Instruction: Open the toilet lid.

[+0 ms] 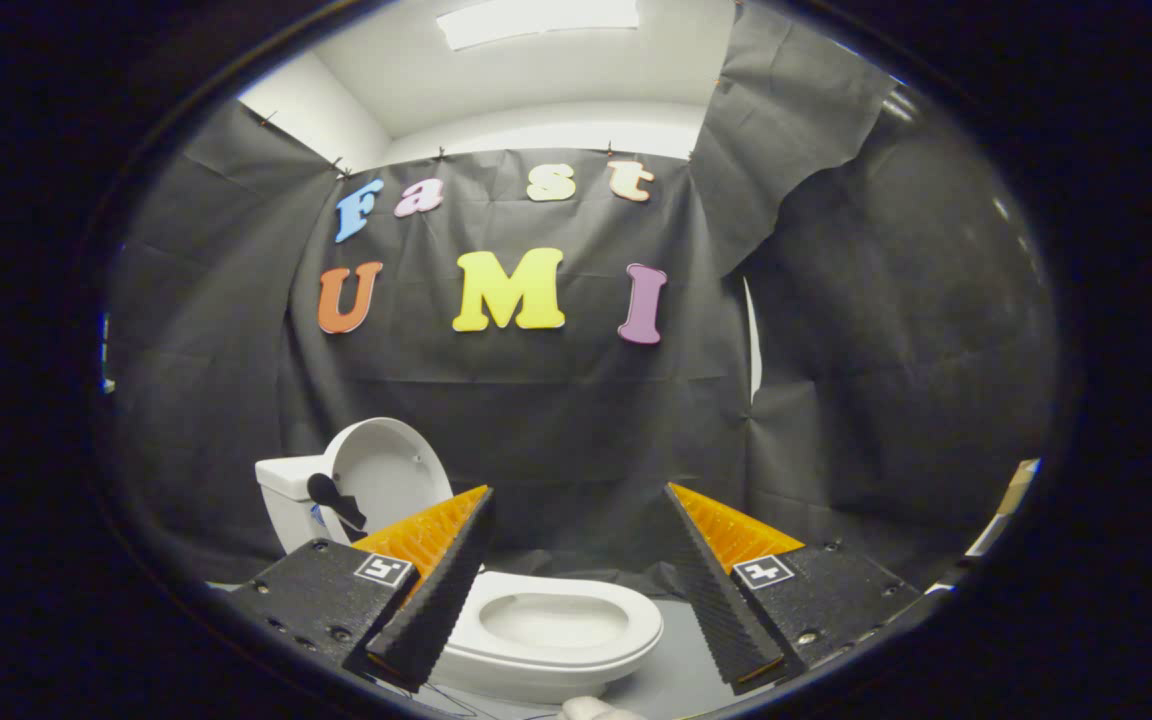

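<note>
One small white toilet (536, 630) sits low in the frame, its bowl and seat between the two fingers of the hand-held gripper (576, 590), which are spread wide and hold nothing. Its one lid (391, 475) stands upright at lower left, leaning back by the single tank (286, 495). Black cloth (556, 420) hangs behind as one backdrop.

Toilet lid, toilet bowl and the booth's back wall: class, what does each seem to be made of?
Toilet lid: likely smooth white plastic, thin and evenly glossy, standing raised against the tank.
Toilet bowl: glossy white, ceramic or plastic; hard to tell.
Back wall: matte black cloth, creased and pinned.
The gripper hangs with jaws open, touching nothing.
</note>
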`<state>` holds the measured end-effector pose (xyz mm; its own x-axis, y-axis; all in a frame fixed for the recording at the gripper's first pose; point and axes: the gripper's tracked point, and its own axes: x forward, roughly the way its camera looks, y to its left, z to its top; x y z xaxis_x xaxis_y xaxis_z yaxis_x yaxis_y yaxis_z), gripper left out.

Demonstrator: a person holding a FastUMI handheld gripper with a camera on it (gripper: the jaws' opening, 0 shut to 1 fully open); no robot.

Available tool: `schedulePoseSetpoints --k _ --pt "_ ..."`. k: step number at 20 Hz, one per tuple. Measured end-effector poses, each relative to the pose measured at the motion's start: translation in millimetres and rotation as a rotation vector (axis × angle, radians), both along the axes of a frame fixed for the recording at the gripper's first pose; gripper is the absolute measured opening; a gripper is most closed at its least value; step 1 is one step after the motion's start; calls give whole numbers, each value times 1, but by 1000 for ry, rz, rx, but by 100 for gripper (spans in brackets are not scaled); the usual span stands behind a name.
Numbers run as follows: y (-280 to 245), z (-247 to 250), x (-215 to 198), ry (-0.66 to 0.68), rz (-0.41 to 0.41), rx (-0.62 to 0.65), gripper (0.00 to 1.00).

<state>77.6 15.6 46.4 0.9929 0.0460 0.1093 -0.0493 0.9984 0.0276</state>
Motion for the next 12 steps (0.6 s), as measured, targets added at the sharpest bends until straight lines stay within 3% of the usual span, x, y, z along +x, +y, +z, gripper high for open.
schedulePoseSetpoints --k 3,12 --pt "-9 -6 1 18 -35 -43 100" --pt "3 -12 -2 54 -18 -35 100"
